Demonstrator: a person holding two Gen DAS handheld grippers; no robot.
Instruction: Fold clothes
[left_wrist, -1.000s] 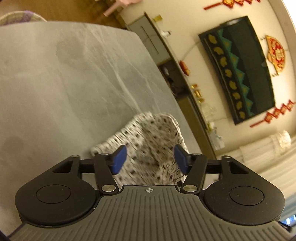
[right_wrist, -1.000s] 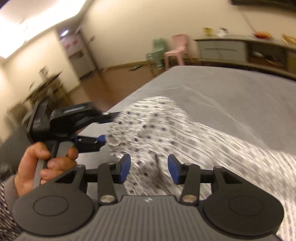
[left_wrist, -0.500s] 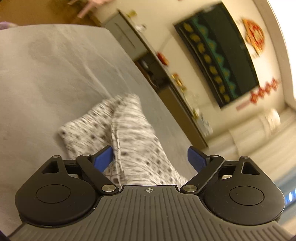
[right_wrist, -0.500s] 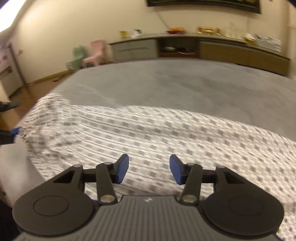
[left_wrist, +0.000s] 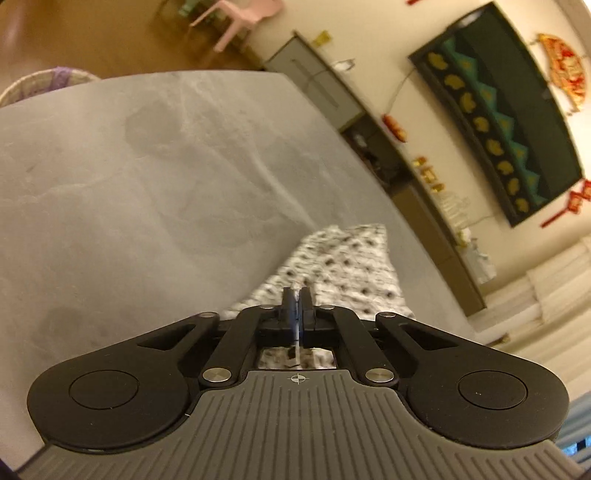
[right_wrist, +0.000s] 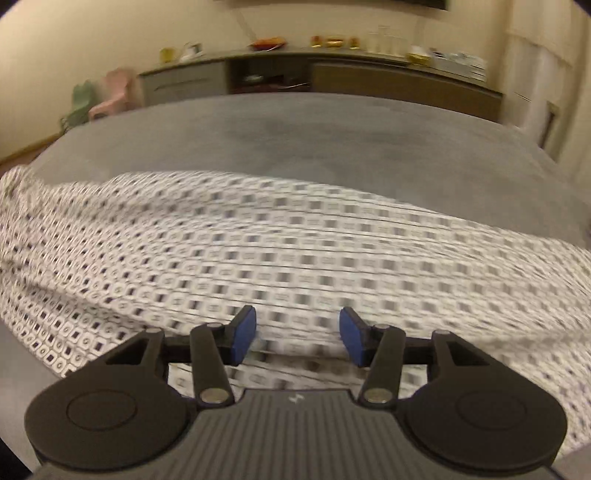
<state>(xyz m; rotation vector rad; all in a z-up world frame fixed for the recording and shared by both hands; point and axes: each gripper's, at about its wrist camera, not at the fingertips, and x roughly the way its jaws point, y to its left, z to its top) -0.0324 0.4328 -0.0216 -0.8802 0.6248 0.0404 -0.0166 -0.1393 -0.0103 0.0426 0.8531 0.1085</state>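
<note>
Since the earlier pictures, the right hand-held gripper has swung away from the left end of the cloth and now points down at its middle, and the left hand-held gripper, which stood wide open a moment ago, has snapped shut. The big grey bed carries everything. On it lies the white patterned garment, spread out long across the near side, still loose and wavy, with no neat fold showing yet. In the left view only one end of the garment shows, near the bed's edge. The left hand-held gripper is closed tight on a thin bit of that cloth, which peeks out as a white strip between its jaws. The right hand-held gripper has just been opening a little and stands partly open above the cloth, with nothing pinched between its blue pads. So the job looks barely begun: one end is grabbed, and the other grab and all the folding are still left.
</note>
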